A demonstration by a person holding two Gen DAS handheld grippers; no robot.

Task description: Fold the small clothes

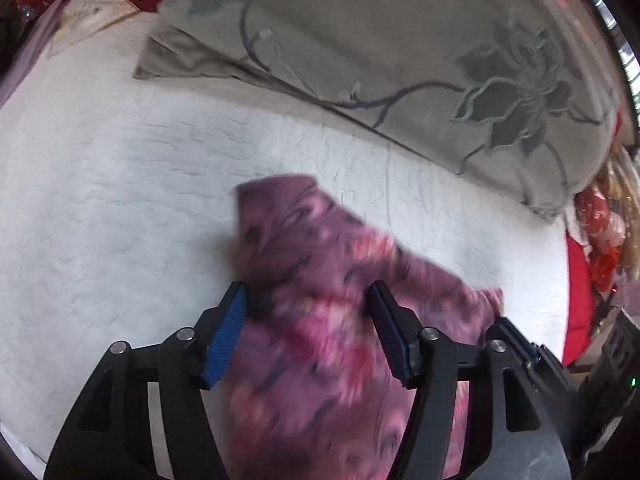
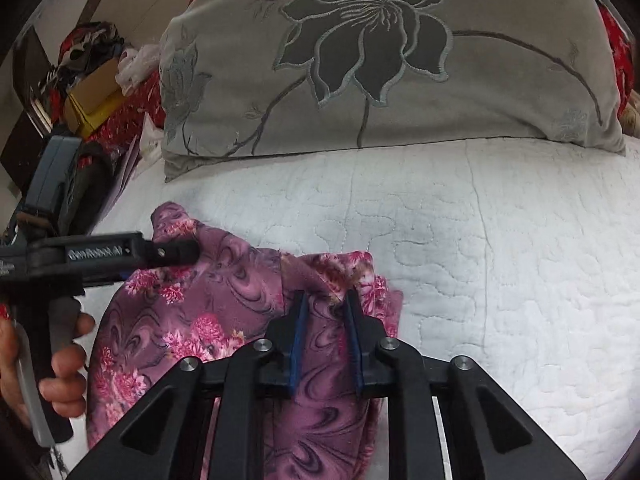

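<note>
White quilt (image 2: 500, 240) underlies your purple floral garment (image 2: 224, 304); left gripper (image 1: 308, 300) gapes wide around it, right gripper (image 2: 325, 300) pinches a fold.

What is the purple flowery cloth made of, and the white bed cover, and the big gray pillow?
The purple floral garment looks like thin, soft printed fabric, since it drapes and bunches easily. The white bed cover seems a padded matte quilt, judging by its puffy stitched squiggles. The gray pillow looks velvety, perhaps suede-like, with a flower outlined in raised embroidery thread.
</note>
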